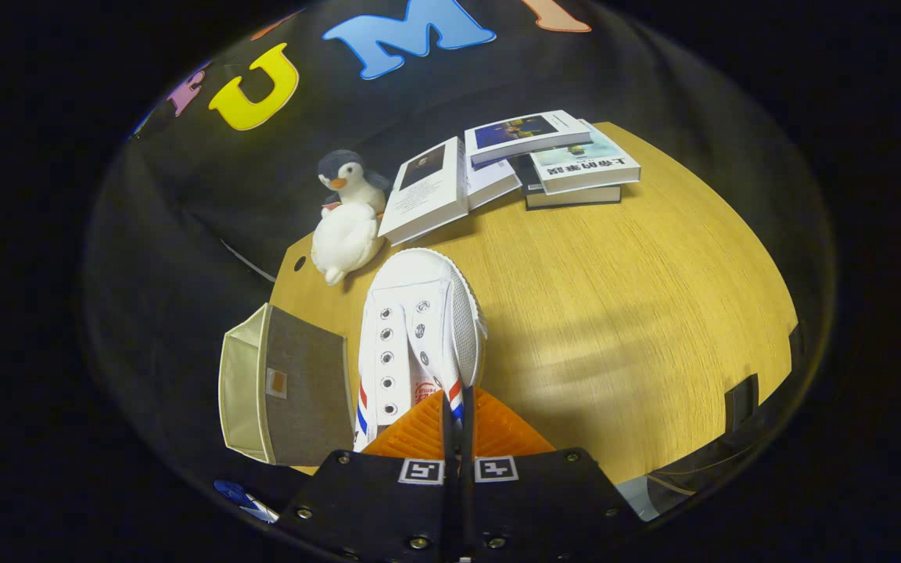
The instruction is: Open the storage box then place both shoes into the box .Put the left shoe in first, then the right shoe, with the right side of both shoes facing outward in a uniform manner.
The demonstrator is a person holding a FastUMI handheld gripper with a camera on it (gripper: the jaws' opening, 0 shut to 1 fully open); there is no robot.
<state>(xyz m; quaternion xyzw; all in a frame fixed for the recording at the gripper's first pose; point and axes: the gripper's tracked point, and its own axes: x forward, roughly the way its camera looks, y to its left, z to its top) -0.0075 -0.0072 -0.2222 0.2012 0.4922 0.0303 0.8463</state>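
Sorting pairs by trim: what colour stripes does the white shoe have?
Red and blue stripes on the white shoe, clearest in the gripper view.

The gripper (454, 397) shows two flat black carrier plates side by side just below the white shoe (418, 328), split by a narrow dark seam. Each plate bears a small square black-and-white marker in a white border at its inner corner nearest the shoe. Round silver screw heads dot the plates' outer corners and lower edges. From the plates rise two ribbed fingers (411, 438), wedge-shaped and finely grooved, tapering toward the shoe, pressed close on its side wall.
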